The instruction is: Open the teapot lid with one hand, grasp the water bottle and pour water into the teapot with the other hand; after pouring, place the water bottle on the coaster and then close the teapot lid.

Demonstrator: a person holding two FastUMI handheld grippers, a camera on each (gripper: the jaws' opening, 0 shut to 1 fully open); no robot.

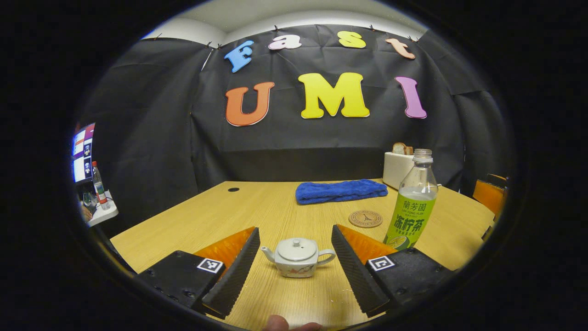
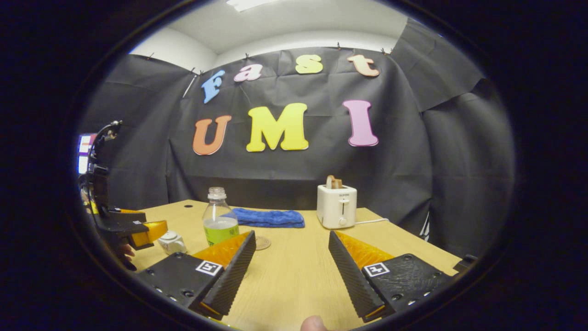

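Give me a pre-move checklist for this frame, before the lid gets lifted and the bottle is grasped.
1. Teapot lid seated on the teapot: ok.
2. Left tool open, teapot lined up between its fingers: ok.
3. Right tool open: ok; the water bottle sits left of its line: not ok.
4. Bottle upright with no cap on: ok.
5. Coaster bare for the bottle: ok.
6. Water level inside the teapot: cannot tell.

Dim, sharp, strong edge distortion
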